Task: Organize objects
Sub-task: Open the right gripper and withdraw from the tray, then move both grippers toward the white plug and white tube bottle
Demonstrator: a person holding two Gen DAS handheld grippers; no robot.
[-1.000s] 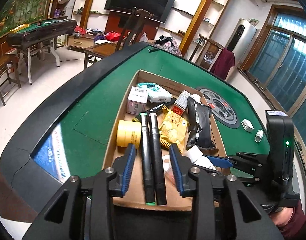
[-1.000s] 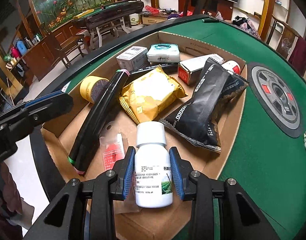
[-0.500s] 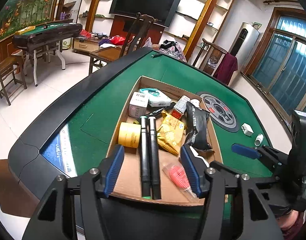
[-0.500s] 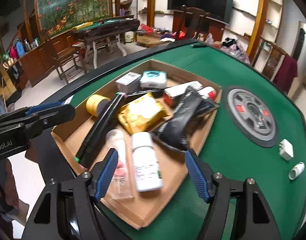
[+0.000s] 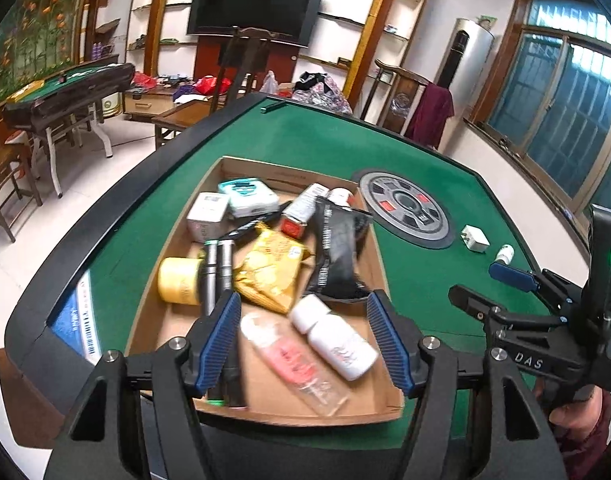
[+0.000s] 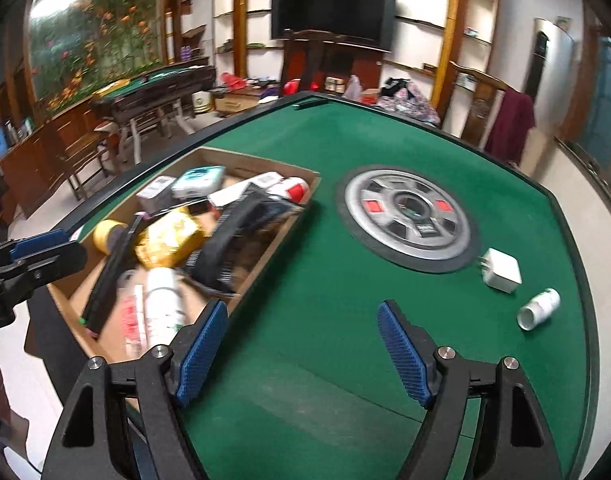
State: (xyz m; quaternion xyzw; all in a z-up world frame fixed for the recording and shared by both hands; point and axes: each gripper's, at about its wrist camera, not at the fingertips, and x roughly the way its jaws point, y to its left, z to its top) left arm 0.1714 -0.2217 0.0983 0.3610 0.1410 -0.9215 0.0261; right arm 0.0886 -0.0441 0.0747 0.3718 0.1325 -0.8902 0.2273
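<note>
The left gripper [image 5: 303, 338] points forward and down, its jaws opening with nothing pressed between the blue pads [image 5: 219, 340]. The right gripper [image 6: 303, 354] is tilted down the same way, its jaws also opening and wide apart, with nothing between them. From the left wrist camera the right gripper [image 5: 493, 284] appears at the right side, and a hand [image 5: 573, 416] grips its handle.
</note>
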